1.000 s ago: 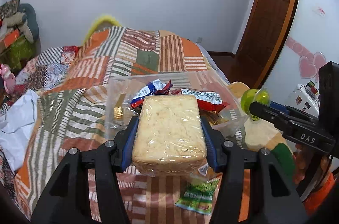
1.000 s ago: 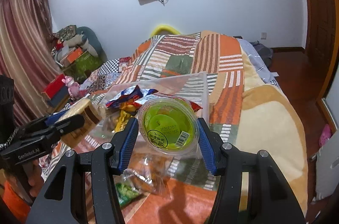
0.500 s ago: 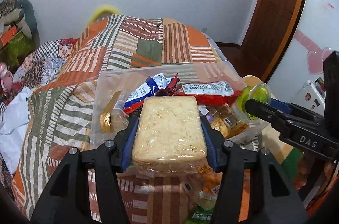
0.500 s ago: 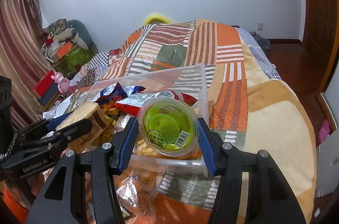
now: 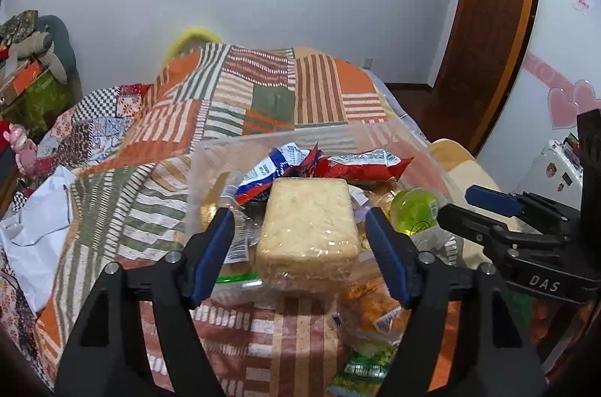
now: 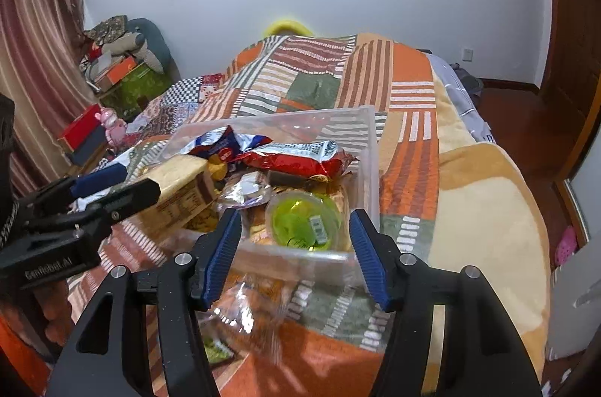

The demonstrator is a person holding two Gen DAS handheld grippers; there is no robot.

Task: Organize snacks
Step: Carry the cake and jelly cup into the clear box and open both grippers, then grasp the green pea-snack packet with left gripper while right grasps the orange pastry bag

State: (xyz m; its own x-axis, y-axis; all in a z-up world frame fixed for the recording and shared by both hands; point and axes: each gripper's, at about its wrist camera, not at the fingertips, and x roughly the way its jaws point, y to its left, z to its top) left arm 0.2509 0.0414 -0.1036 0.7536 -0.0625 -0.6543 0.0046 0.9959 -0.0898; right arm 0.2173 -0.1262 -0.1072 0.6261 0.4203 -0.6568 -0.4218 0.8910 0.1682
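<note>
Clear plastic bin crowded with snack packets, both grippers opening, cake and jelly cup released.

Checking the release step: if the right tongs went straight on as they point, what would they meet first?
Most likely the round green jelly cup, lying free between the opening right tongs inside the clear plastic bin; depth is uncertain.
</note>
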